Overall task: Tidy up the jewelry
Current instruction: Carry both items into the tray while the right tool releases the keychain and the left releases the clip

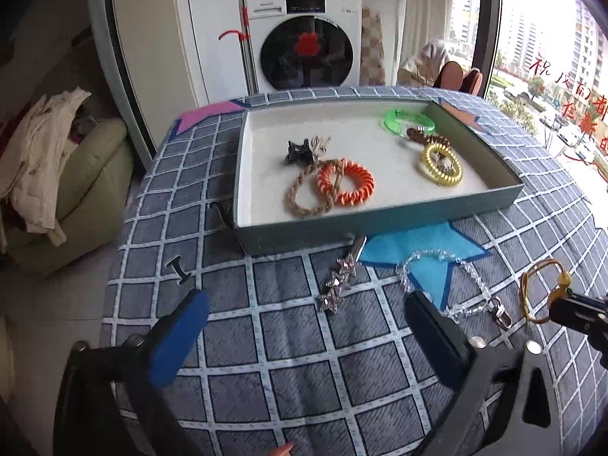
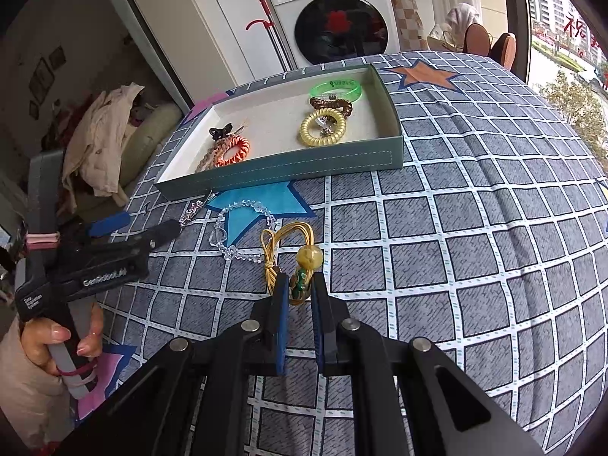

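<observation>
**Gripping the gold cord bracelet for the tray**

Clamping on the gold cord bracelet with its amber bead and green charm (image 2: 300, 266), the right gripper (image 2: 300, 288) is pinching the charm end between nearly closed jaws while the cord loop is lying on the grey checked quilt (image 2: 456, 266); this looks like the pick-up step for that piece, and the next move is likely calling for a lift and a carry forward and leftward over the near wall of the teal shallow tray with its pale lining (image 2: 285, 174); the loop may be trailing, so enough height over that wall seems needed. Lying just beside the bracelet is the clear crystal bead bracelet with a metal clasp (image 1: 448, 277), and beyond it the silver star-shaped hair clip (image 1: 340, 281), its tip touching the tray's front wall; the left gripper (image 1: 304, 326) is hovering with jaws wide apart and nothing between them, pointing toward the clip. Inside the tray, the orange spiral hair tie (image 1: 345, 184) and yellow spiral hair tie (image 1: 440, 165) are leaving bare lining in the middle; the quilt to the right is offering open room.
</observation>
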The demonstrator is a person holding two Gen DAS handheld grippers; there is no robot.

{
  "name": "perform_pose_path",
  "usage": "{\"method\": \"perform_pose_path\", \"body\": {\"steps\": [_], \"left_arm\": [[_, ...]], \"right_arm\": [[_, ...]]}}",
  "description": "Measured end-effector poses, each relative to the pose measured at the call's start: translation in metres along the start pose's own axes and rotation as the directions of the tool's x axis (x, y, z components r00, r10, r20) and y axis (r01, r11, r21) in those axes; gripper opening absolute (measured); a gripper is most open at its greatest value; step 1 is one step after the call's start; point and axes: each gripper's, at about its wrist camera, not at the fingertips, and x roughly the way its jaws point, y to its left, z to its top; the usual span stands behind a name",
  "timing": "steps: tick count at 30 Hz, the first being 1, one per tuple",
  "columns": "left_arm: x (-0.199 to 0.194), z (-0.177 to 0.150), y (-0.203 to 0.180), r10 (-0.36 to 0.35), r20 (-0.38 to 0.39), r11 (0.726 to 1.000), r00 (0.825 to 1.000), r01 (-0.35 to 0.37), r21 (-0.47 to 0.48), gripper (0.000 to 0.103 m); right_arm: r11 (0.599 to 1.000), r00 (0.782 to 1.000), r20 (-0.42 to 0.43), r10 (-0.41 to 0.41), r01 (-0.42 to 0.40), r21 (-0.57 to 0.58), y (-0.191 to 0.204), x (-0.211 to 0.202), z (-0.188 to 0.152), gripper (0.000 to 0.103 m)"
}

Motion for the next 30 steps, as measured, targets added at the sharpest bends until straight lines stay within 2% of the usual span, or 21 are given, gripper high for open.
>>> {"method": "perform_pose_path", "body": {"steps": [2, 6, 12, 20, 23, 25, 26, 28, 30], "left_arm": [[0.01, -0.001, -0.001, -0.002, 0.013, 1.0, 1.0, 0.002, 0.001, 0.103], [0.048, 0.001, 0.004, -0.023, -0.027, 0.999, 0.999, 0.022, -0.038, 0.103], [0.105, 0.003, -0.002, -0.023, -0.07, 0.999, 0.997, 0.024, 0.024, 0.103], [0.16, 0.003, -0.02, -0.098, -0.098, 0.995, 0.99, 0.1, 0.014, 0.103], [0.172, 0.007, -0.028, -0.106, -0.092, 0.994, 0.99, 0.109, 0.022, 0.095], [0.178, 0.006, -0.034, -0.115, -0.087, 0.992, 0.99, 0.119, 0.038, 0.078], [0.178, 0.006, -0.038, -0.12, -0.085, 0.991, 0.989, 0.124, 0.044, 0.072], [0.184, 0.008, -0.044, -0.124, -0.077, 0.99, 0.989, 0.128, 0.055, 0.037], [0.189, 0.009, -0.048, -0.141, -0.082, 0.988, 0.987, 0.146, 0.051, 0.036]], "right_arm": [[1.0, 1.0, 0.0, 0.002, -0.002, 0.001, 0.001, 0.0, 0.0, 0.013], [1.0, 1.0, 0.006, 0.001, -0.001, 0.0, 0.001, -0.003, 0.001, 0.013], [1.0, 1.0, 0.014, -0.004, 0.004, 0.007, -0.002, -0.007, 0.0, 0.013], [1.0, 1.0, 0.014, -0.003, 0.003, 0.012, -0.003, -0.007, 0.001, 0.013], [1.0, 1.0, 0.015, -0.003, 0.003, 0.014, -0.004, -0.007, 0.002, 0.013], [1.0, 1.0, 0.014, -0.004, 0.004, 0.015, -0.005, -0.007, 0.003, 0.013], [1.0, 1.0, 0.014, -0.004, 0.004, 0.017, -0.005, -0.006, 0.003, 0.013], [1.0, 1.0, 0.014, -0.002, 0.002, 0.018, -0.004, -0.006, 0.004, 0.013], [1.0, 1.0, 0.015, -0.001, 0.001, 0.013, -0.002, -0.006, 0.004, 0.013]]}}
